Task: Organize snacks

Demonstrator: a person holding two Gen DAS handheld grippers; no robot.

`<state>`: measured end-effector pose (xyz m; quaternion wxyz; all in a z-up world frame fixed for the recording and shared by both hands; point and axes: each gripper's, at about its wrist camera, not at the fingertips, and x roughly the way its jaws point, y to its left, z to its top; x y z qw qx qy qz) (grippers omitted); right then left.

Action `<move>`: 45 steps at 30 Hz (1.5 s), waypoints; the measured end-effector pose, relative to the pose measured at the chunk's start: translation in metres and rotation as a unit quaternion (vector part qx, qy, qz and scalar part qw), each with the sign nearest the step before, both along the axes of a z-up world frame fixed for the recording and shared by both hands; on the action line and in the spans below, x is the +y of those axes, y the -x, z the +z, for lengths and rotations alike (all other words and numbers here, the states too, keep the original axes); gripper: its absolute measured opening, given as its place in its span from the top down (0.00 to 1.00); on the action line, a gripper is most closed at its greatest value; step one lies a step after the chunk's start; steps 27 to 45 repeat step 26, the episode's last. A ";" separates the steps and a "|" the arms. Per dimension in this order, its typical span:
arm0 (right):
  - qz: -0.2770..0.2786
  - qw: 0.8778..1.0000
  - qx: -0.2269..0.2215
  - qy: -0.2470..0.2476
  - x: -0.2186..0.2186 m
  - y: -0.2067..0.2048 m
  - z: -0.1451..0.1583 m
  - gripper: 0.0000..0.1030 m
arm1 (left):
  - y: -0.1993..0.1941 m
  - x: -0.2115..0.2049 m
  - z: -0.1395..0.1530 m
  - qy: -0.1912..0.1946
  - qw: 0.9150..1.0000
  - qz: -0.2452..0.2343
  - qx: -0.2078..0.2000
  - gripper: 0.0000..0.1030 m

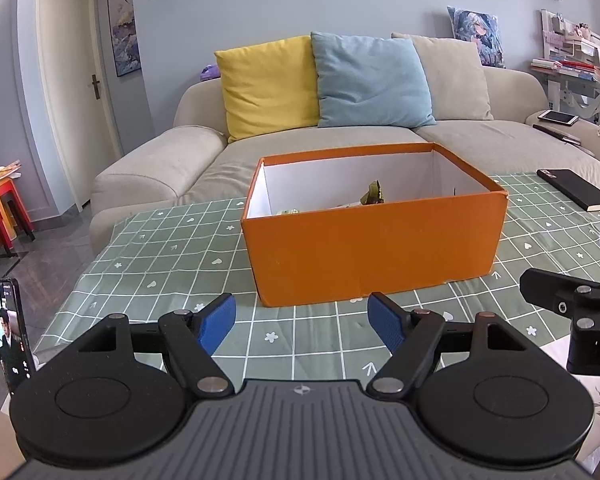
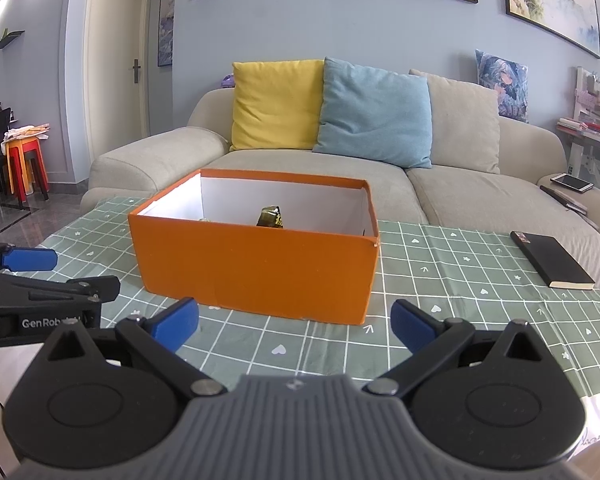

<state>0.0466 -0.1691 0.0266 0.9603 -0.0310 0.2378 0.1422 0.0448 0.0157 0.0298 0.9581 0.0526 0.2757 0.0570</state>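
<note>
We held both grippers, left (image 1: 302, 326) and right (image 2: 295, 325), fingers apart and empty, near the orange box (image 1: 374, 236) containing snack packets (image 1: 373, 194).

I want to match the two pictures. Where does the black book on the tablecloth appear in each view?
Left wrist view: the black book lies at the far right edge, right of the orange box.
Right wrist view: the black book lies at right, well apart from the orange box.
Shared landmark: the yellow cushion on the sofa behind the box.
</note>
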 end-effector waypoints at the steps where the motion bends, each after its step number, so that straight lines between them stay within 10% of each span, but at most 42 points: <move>1: 0.000 1.000 0.001 0.000 0.000 0.000 0.000 0.04 | 0.000 0.000 0.000 0.000 1.000 0.000 0.001 0.14; 45: -0.001 1.000 0.009 0.000 0.000 -0.002 -0.002 0.04 | -0.001 0.002 0.001 0.000 1.000 -0.010 0.000 0.15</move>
